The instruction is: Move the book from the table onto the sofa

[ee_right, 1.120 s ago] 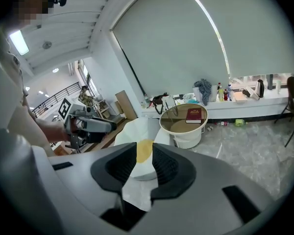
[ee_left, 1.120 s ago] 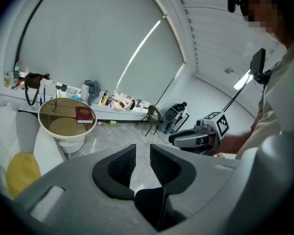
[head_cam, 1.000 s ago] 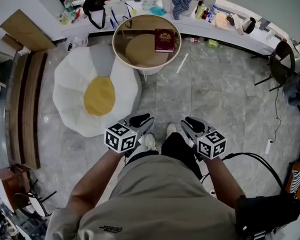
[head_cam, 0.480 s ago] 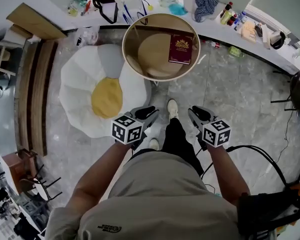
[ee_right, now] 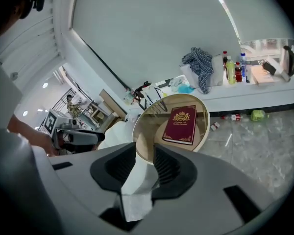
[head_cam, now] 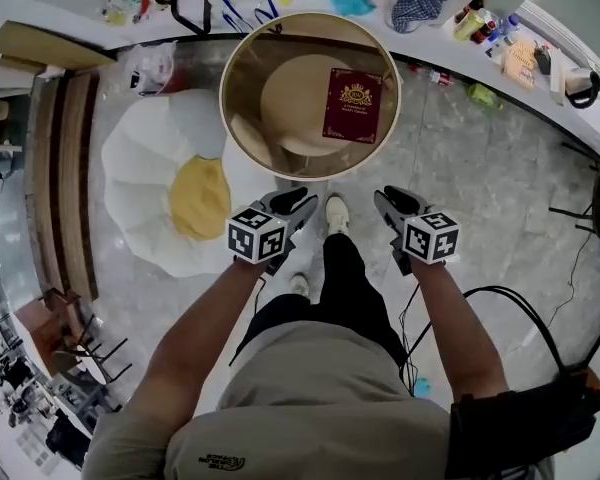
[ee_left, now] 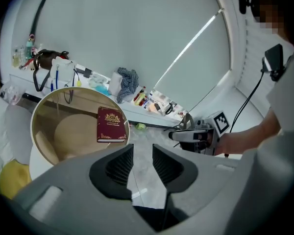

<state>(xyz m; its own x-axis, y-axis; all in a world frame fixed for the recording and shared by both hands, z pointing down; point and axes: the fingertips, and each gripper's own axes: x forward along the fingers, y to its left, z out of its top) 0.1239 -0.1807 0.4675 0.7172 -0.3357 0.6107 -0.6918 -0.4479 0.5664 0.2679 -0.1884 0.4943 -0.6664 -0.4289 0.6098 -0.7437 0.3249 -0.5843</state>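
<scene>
Floor (head_cam: 480, 188): grey marble, seen from above.
Tabletop (head_cam: 242, 133): round glass; book (head_cam: 353, 105) laid flat on it.
Sofa (head_cam: 145, 173): probably the egg-shaped cushion beside it.
Left claw (head_cam: 296, 203): released, just opened wider, nothing between.
Right claw (head_cam: 392, 201): likewise released and widened, empty.

Left gripper (head_cam: 294, 204), right gripper (head_cam: 391, 204) — jaws just opened wider, seemingly empty.

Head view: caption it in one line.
Both empty, jaws just opened, the left gripper and right gripper hover short of the maroon book on the round glass table beside the egg-shaped sofa.
</scene>
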